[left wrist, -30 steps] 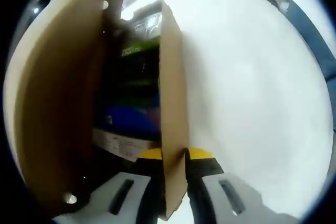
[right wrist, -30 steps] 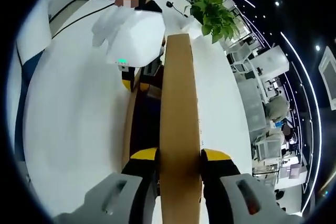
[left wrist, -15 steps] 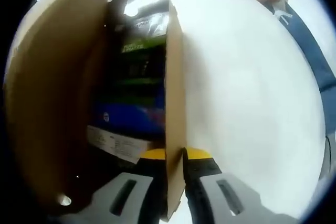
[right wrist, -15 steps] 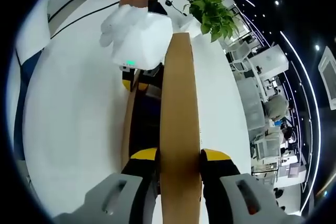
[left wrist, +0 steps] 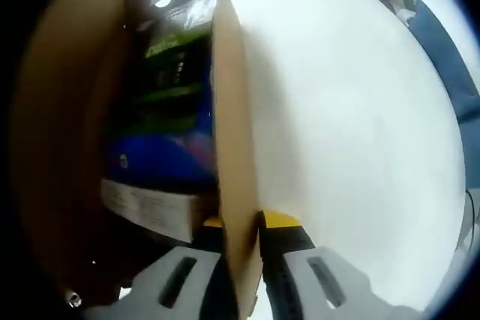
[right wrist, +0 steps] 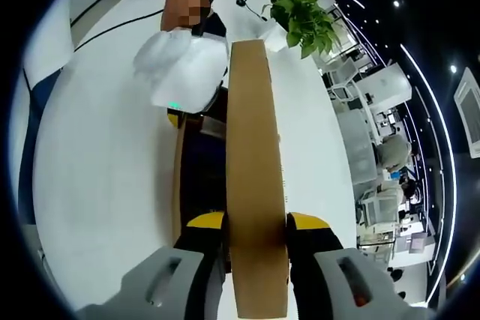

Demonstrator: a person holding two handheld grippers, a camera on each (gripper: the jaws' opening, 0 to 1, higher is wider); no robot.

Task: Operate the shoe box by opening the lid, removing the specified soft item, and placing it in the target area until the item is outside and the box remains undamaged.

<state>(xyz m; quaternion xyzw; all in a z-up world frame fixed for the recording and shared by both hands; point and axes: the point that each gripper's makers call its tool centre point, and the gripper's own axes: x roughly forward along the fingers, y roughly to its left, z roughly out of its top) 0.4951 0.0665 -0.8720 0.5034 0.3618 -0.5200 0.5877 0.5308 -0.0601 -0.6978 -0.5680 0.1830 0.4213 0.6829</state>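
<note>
The brown cardboard shoe box stands open on the white table. My left gripper point(left wrist: 241, 222) is shut on the box's thin side wall point(left wrist: 229, 148). Inside the box lies a dark bundle with green and blue print point(left wrist: 161, 140) and a white label point(left wrist: 150, 211). The raised lid point(left wrist: 60, 148) curves up on the left. My right gripper point(right wrist: 255, 222) is shut on the lid panel point(right wrist: 255, 155), which runs straight up between its jaws. Beyond the dark box interior point(right wrist: 201, 177), a white-gloved hand holds the left gripper point(right wrist: 184, 73).
The white table point(right wrist: 105, 170) spreads wide on both sides of the box. A green potted plant point(right wrist: 304, 24) stands at its far end. A blue edge point(left wrist: 442, 65) borders the table at the right of the left gripper view. Desks and monitors lie beyond.
The left gripper view has moved closer to the box, so the wall and contents loom larger and sit further left. In the right gripper view the gloved hand has shifted left. Both grips hold.
</note>
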